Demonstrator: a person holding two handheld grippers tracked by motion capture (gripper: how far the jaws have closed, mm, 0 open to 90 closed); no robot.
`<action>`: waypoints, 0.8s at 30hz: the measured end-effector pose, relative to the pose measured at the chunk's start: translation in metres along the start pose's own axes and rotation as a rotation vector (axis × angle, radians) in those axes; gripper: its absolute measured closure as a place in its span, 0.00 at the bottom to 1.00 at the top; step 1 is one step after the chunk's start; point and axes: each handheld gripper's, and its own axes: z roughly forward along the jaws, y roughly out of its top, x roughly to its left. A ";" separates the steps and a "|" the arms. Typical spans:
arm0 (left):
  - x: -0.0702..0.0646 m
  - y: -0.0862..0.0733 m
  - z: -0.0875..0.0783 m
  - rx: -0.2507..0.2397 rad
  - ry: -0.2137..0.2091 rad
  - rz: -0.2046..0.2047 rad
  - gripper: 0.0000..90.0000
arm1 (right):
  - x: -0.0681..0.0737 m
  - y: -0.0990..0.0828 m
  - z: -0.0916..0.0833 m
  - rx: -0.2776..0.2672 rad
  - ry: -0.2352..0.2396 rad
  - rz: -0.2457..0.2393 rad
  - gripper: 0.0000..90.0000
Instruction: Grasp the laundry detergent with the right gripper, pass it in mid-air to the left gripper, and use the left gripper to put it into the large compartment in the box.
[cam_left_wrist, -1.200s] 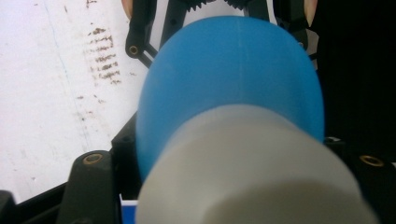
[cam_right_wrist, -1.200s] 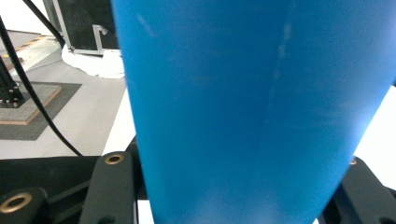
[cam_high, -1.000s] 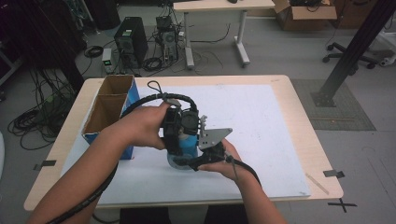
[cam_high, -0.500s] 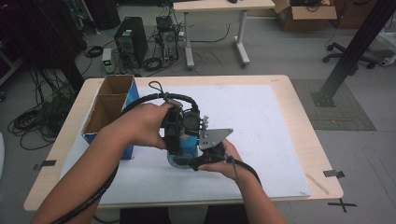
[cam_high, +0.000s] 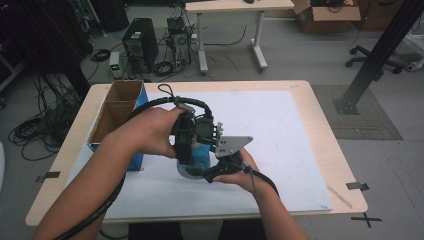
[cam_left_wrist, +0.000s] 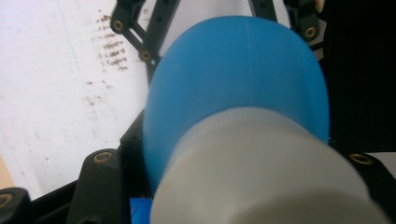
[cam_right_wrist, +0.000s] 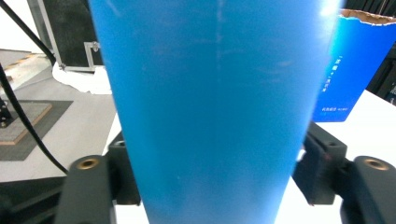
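My left gripper (cam_high: 192, 150) clamps the cap (cam_left_wrist: 261, 172) of the blue bottle (cam_high: 200, 152), held above the mat (cam_high: 280, 130). My right gripper (cam_high: 210, 172) has just been opening around its body. If the cap slips, I judge the bottle drops.

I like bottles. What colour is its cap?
Pale grey cap, on the blue bottle; left gripper view.

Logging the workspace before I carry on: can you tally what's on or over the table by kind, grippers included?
Blue bottle with a grey cap: 1
Open blue cardboard box: 1
White mat on the table: 1
Handheld grippers, left gripper and right gripper: 2
Total: 5
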 end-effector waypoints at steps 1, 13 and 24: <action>0.000 0.000 0.000 0.005 -0.001 -0.001 0.43 | 0.000 -0.001 0.000 0.001 0.002 0.007 0.28; 0.002 -0.003 -0.001 -0.006 -0.007 -0.026 0.43 | -0.001 -0.005 -0.006 0.000 -0.029 0.069 0.07; 0.006 -0.004 -0.002 0.004 -0.016 -0.070 0.43 | -0.003 0.000 -0.024 0.016 -0.019 0.038 0.00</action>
